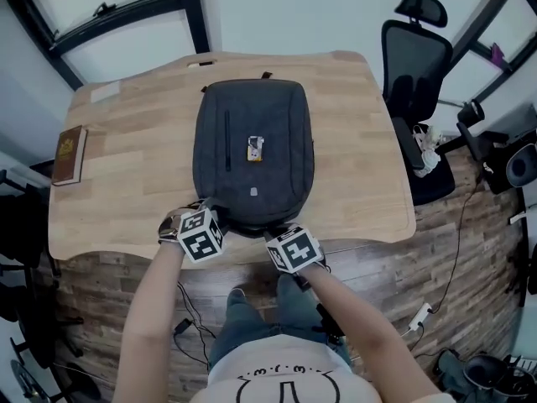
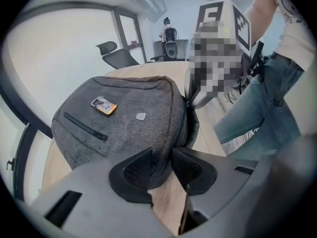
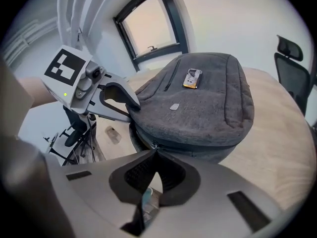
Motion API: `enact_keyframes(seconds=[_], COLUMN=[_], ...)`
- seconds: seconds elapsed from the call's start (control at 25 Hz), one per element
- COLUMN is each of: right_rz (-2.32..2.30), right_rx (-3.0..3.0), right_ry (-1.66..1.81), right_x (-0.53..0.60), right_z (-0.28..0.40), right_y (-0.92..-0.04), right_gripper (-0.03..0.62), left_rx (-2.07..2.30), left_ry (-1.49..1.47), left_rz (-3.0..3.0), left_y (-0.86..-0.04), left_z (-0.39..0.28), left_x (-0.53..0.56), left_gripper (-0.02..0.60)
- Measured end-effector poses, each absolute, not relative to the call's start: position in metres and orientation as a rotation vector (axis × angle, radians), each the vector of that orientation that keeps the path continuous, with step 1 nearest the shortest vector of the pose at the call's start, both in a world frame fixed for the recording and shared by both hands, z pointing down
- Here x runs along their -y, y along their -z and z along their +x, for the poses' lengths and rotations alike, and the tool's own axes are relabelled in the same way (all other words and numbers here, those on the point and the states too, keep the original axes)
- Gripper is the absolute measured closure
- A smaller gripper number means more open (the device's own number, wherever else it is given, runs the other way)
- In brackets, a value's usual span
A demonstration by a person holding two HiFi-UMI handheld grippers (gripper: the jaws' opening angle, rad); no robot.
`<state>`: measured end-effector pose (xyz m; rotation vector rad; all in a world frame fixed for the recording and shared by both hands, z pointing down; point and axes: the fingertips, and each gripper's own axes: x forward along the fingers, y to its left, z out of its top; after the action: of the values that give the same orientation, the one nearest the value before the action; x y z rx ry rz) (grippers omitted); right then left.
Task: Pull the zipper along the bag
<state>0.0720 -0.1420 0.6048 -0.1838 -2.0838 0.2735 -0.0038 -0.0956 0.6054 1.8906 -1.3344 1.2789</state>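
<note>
A grey backpack (image 1: 252, 141) lies flat on the wooden table (image 1: 126, 191), with a small yellow tag (image 1: 256, 149) on its front panel. Both grippers are at its near end. My left gripper (image 1: 218, 213) pinches the bag's edge: in the left gripper view the grey fabric (image 2: 163, 152) fills the narrow gap between the pads of the left gripper (image 2: 165, 170). My right gripper (image 3: 152, 155) is shut, and its tips meet at the small zipper pull (image 3: 154, 144) on the dark zipper seam (image 3: 198, 140) along the bag's side. In the head view the right gripper (image 1: 273, 232) sits at the bag's near right corner.
A brown book (image 1: 69, 154) lies at the table's left edge. A black office chair (image 1: 415, 65) stands beyond the right side of the table. The table's front edge runs just under both grippers, with the person's legs below it. Cables lie on the floor.
</note>
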Motion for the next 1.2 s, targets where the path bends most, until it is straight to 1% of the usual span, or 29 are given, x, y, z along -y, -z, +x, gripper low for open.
enact_keyframes(seconds=[0.32, 0.56, 0.8, 0.88, 1.12, 1.2], right_rz=[-0.353, -0.419, -0.528, -0.547, -0.54, -0.516], right_rx=[2.041, 2.012, 1.975, 1.965, 1.959, 1.96], right_ry=[-0.201, -0.144, -0.009, 0.015, -0.075, -0.084], right_x=[0.165, 0.209, 0.244, 0.258, 0.261, 0.261], right_z=[0.083, 0.095, 0.093, 0.092, 0.091, 0.089], right_y=[-0.602, -0.605, -0.609, -0.611, -0.615, -0.616], right_gripper=[0.54, 0.539, 0.539, 0.537, 0.54, 0.54], left_rx=[1.41, 1.403, 1.373, 1.388, 1.446, 1.459], left_ry=[-1.345, -1.379, -1.49, -1.488, -1.411, -1.354], left_rz=[1.838, 1.794, 1.787, 1.78, 1.714, 1.679], left_y=[-0.605, -0.605, -0.607, -0.607, -0.605, -0.604], left_z=[-0.007, -0.008, -0.007, -0.008, -0.008, -0.007], left_x=[0.094, 0.092, 0.092, 0.091, 0.091, 0.091], left_gripper=[0.466, 0.472, 0.485, 0.486, 0.485, 0.472])
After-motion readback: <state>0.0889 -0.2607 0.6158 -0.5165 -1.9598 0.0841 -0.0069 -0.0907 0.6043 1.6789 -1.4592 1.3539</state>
